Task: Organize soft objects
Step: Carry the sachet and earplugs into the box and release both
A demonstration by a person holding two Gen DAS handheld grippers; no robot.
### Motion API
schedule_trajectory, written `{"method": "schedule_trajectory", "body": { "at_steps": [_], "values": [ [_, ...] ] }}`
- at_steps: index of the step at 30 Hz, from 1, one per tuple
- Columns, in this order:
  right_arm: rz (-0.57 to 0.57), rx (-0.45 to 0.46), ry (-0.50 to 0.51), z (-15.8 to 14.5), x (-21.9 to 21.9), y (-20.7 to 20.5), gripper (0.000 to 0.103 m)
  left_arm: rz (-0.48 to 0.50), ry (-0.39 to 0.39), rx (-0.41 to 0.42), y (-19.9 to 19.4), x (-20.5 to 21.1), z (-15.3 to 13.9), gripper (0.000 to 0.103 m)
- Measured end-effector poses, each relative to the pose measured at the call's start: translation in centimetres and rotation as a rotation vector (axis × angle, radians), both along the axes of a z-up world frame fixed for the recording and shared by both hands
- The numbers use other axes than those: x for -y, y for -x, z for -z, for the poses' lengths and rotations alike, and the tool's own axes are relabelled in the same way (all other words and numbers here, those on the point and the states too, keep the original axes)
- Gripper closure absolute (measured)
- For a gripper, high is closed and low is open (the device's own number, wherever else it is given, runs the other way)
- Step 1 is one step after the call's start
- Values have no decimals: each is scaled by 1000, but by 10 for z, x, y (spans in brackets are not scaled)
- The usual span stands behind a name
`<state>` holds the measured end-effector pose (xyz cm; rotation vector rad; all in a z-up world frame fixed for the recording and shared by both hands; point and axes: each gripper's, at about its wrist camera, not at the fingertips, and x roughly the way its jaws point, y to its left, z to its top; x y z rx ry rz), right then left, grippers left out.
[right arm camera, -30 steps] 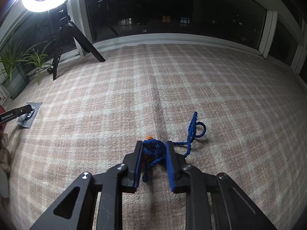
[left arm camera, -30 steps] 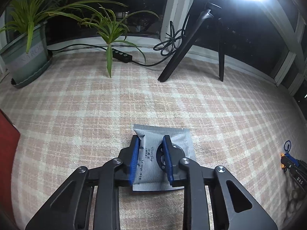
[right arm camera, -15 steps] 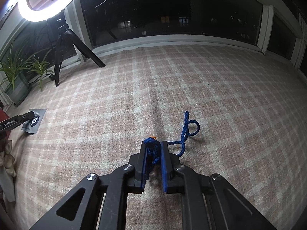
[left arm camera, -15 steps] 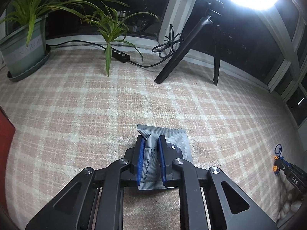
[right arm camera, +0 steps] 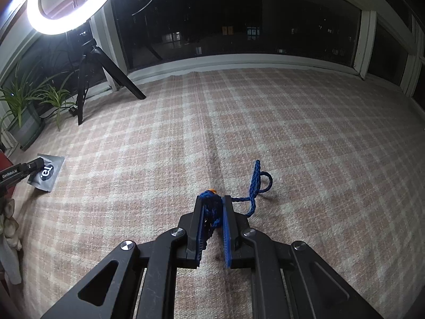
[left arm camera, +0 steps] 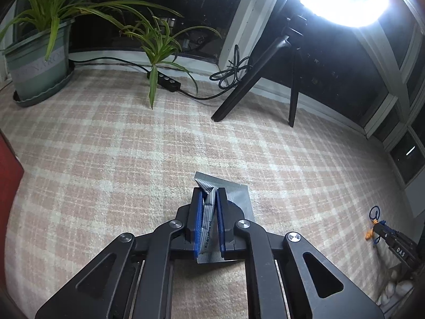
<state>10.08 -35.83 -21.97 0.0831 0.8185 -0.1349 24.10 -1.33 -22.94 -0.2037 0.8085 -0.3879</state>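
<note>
My left gripper [left arm camera: 208,195] is nearly shut, its blue pads [left arm camera: 198,220] clamped on a grey pouch [left arm camera: 239,194]. The pouch crumples into a ridge between the jaws; its flat part lies on the checked carpet [left arm camera: 106,159] just to the right of the fingers. From the right wrist view the same pouch [right arm camera: 49,172] shows far left on the carpet [right arm camera: 292,133], pinched at its near corner.

My right gripper [right arm camera: 213,202] is also almost closed, squeezing a bunched blue rope [right arm camera: 211,207] with a bit of orange at the tip. A loose end of the rope runs out to the right and curls into a small loop on the carpet. The two grippers sit well apart.
</note>
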Motion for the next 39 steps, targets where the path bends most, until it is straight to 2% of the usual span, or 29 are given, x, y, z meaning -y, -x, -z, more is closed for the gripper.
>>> {"method": "schedule_trajectory", "body": {
  "at_steps": [11, 21, 31, 35, 39],
  "values": [
    [-20, 56, 8, -15, -6, 5, 93, -26, 60, 31, 18, -14, -20, 95],
    [-103, 143, -24, -58, -34, 12, 93, -63, 132, 103, 44, -40, -60, 95],
    [-244, 233, -49, -105, -80, 30, 93, -122, 161, 147, 83, -74, -84, 95],
    [-340, 229, -113, -118, -104, 34, 93, -168, 189, 171, 104, -96, -93, 95],
    [-431, 241, -132, -130, -138, 39, 93, -227, 192, 197, 130, -125, -100, 95]
  ]
}}
